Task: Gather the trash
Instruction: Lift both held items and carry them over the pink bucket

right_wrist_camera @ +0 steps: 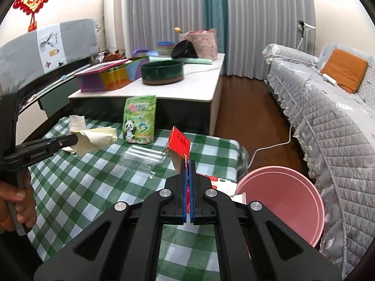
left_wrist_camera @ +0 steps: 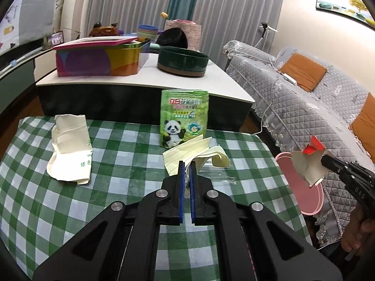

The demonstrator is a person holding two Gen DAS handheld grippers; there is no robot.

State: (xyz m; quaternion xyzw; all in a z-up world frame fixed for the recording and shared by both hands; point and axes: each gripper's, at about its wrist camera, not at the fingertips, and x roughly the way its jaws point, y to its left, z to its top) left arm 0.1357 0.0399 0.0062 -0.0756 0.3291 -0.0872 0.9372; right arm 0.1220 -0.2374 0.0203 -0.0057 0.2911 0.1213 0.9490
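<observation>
Right wrist: checked tablecloth (green-white), grey sofa.

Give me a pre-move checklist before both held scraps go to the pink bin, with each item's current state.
1. Left gripper shut on the lined paper: ok.
2. Right gripper shut on the red-and-tan card: ok.
3. Pink bin open, beside the table: ok.
4. Room in the bin: cannot tell; its bottom is hidden.
5. Both scraps lifted off the checked cloth: ok.
6. Table cleared: not ok; panda pouch, white wrapper and clear plastic remain.
</observation>
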